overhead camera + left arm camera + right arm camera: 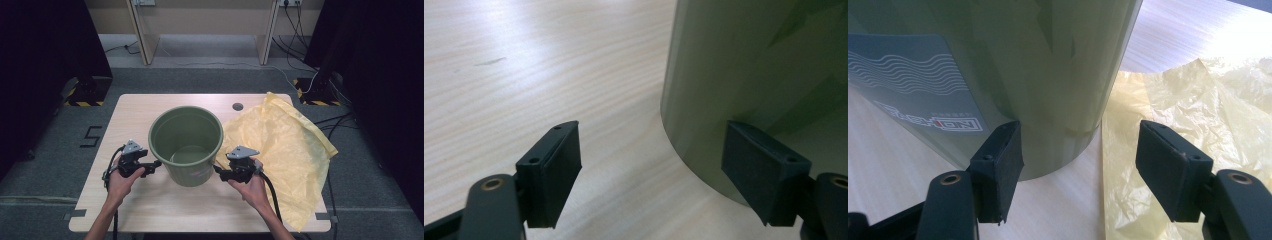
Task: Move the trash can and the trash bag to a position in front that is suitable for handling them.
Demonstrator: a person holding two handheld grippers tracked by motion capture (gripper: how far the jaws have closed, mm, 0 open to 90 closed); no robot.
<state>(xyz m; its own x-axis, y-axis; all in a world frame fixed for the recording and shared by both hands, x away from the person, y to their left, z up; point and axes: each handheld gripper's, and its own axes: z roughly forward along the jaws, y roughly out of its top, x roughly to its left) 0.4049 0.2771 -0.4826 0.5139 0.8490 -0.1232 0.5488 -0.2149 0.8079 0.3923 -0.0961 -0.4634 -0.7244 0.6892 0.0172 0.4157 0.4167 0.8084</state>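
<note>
bucket (186,145) blocks table (135,107) centre | yellow bag (285,150) covers right | left and front bare

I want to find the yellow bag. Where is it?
In the high view, the yellow bag lies spread flat on the table's right side, right beside the green bucket, near the right gripper.

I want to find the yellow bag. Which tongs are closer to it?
The right tongs, on the bucket's bag side. The yellow plastic bag lies just beside them; the left tongs are across the green bucket.
</note>
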